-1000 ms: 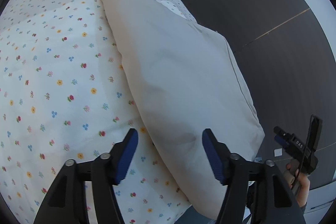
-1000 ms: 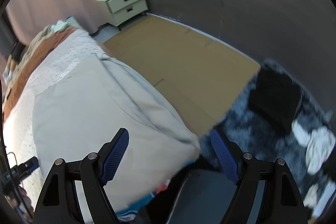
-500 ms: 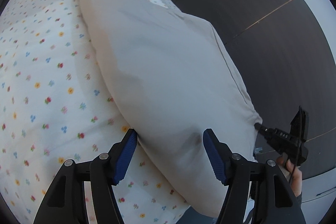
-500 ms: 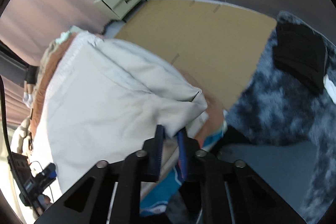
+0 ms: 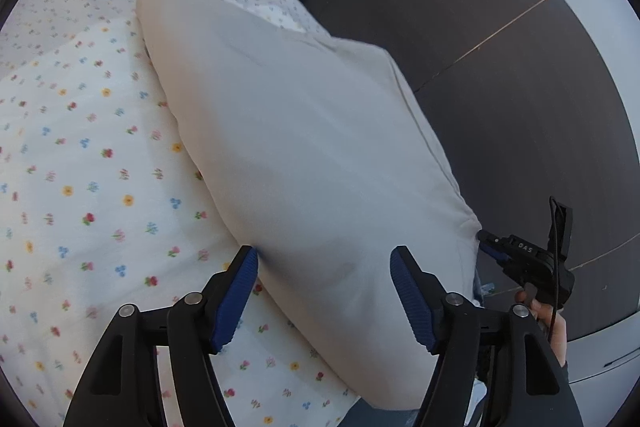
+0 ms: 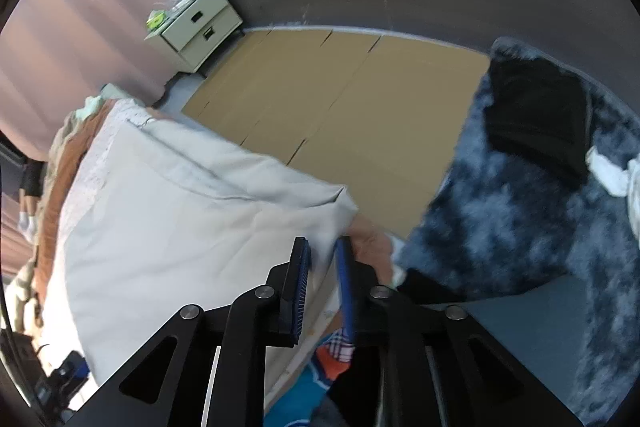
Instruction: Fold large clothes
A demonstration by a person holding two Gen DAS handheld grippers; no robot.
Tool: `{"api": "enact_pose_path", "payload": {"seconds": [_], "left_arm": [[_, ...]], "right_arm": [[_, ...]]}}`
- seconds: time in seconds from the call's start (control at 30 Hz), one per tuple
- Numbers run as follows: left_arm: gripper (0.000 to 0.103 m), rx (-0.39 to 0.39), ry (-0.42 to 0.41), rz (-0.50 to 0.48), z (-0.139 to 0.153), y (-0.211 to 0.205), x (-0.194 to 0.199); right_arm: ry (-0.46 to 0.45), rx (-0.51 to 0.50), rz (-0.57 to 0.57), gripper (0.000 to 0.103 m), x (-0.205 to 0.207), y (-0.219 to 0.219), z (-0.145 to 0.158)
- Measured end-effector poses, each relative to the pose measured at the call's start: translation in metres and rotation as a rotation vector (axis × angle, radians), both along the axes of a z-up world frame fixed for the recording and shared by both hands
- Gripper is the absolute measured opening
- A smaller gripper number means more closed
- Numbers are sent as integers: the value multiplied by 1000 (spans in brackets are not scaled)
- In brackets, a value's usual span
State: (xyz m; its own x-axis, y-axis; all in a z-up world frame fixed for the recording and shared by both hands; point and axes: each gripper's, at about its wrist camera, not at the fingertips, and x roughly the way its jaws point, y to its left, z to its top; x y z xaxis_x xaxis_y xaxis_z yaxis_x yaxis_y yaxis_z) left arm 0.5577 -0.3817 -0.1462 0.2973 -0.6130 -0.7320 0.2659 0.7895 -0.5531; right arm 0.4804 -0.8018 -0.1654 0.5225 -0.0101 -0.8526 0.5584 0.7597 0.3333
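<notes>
A large beige garment point(image 5: 312, 155) lies folded along the right edge of a bed with a flower-print sheet point(image 5: 80, 167). My left gripper point(image 5: 324, 267) is open, its blue pads on either side of the garment's near left corner, just above it. My right gripper point(image 6: 323, 259) is shut on the garment's point(image 6: 180, 227) near right corner at the bed's edge. The right gripper also shows in the left wrist view point(image 5: 524, 259), at that corner.
A pale bedside cabinet point(image 6: 196, 27) stands by the wall beyond the bed. Flattened cardboard point(image 6: 340, 99) covers the floor beside the bed. A dark blue shaggy rug point(image 6: 540, 219) with black point(image 6: 536, 123) and white point(image 6: 616, 171) clothes lies to the right.
One second ago my right gripper was open near the corner; it closed on the garment's corner and holds it. My left gripper stayed open over the other near corner, shifting slightly.
</notes>
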Motion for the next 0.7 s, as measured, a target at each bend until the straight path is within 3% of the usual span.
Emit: {"api": "enact_pose_path", "payload": {"seconds": [0.03,0.17,0.23,0.43,0.7], "left_arm": [[81,22,-21,15,4,2,-2],[93,44,-125,37,27,10,-22],[94,55,-168,31,39,13,-34],[94,73,-306,14,77,26,-66],[94,134,-466,-11,128,42,-106]], "right_arm": [[3,-10,-6,43,-3,1,4],[-48,-13,0,56,-20,6,22],[-63,-23,7,69,-30,13,32],[-79,-104,-13,71,-59,41,55],[-167,-162,57,71,-109,89,90]]}}
